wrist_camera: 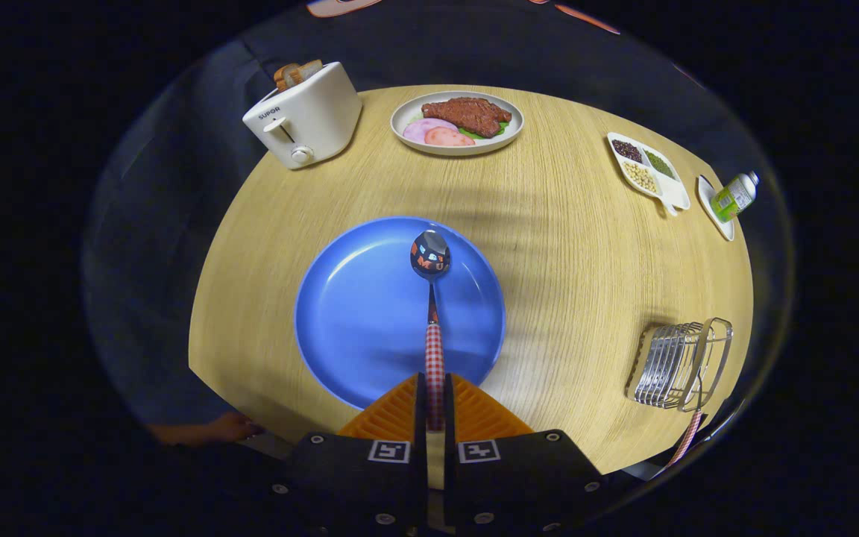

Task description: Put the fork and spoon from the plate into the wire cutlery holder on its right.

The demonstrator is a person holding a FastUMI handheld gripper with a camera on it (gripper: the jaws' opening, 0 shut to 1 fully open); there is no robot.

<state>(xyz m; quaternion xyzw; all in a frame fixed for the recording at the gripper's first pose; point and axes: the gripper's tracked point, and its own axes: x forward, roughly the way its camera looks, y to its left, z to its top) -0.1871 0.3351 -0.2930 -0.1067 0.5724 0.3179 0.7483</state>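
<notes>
The gripper (435,406) has a black body in two blocks, split by a narrow slit down the middle. Each block carries a square white marker with a black pattern near its inner top corner, and small silver screws dot the outer faces. From the blocks rise two orange fingers (392,414), ribbed with fine ridges, each edged in black along its inner side.

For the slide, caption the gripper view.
Gripper shut on checked-handled metal spoon over round blue plate; wire cutlery holder to its right.
</notes>
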